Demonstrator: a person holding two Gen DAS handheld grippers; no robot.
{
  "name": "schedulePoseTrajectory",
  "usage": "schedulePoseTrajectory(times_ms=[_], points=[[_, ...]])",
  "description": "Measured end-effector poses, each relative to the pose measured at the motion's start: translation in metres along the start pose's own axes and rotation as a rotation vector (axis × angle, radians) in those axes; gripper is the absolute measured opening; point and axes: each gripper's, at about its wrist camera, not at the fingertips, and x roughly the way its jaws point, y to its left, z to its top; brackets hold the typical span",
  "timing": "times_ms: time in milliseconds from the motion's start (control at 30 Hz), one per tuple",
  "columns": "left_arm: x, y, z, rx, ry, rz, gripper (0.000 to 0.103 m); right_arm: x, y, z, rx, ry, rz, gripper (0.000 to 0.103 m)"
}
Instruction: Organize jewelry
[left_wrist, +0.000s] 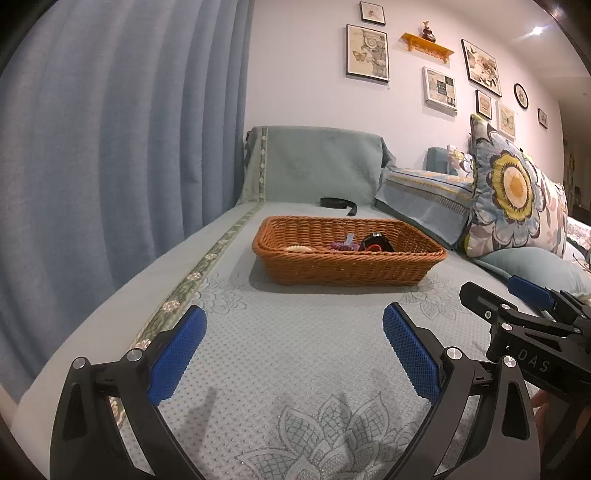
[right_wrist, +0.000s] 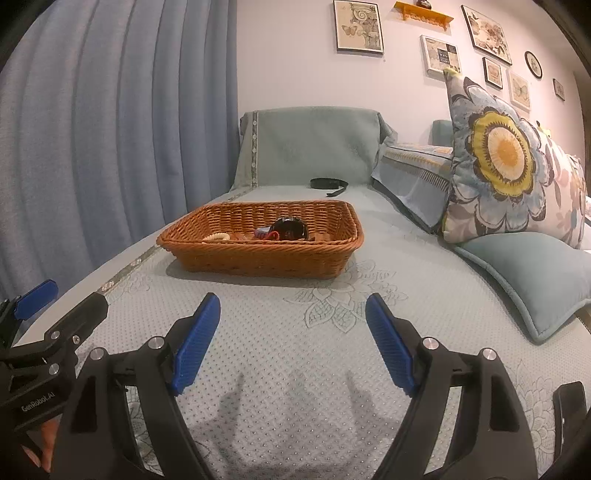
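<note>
Left wrist view shows your left gripper (left_wrist: 293, 332) spread wide with nothing between its blue pads, above the sofa cover (left_wrist: 295, 369); your right gripper (right_wrist: 293, 321) also gapes empty. Ahead, mid-seat, the wicker basket (left_wrist: 347, 264) holds the jewelry (left_wrist: 371, 244), a black strap (left_wrist: 338, 203) behind it.

Wicker basket on the sofa, both grippers hanging back

The right gripper (right_wrist: 291, 325) sat wide apart and empty over the sofa cover (right_wrist: 295, 369), well short of the wicker basket (right_wrist: 258, 258). A pale bracelet (right_wrist: 218, 236), a red piece (right_wrist: 267, 234) and something dark (right_wrist: 291, 229) lay inside; the left gripper (right_wrist: 55, 306) poked in beside it.
</note>
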Motion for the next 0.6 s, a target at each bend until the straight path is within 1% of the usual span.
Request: schedulePoseTrajectory(times_ms=[600], points=[[0.0007,-0.0020,-0.0018,0.006,0.005,-0.002,0.093,0.0018,-0.0009,-0.0006,0.003,0.012,0.003,0.078]])
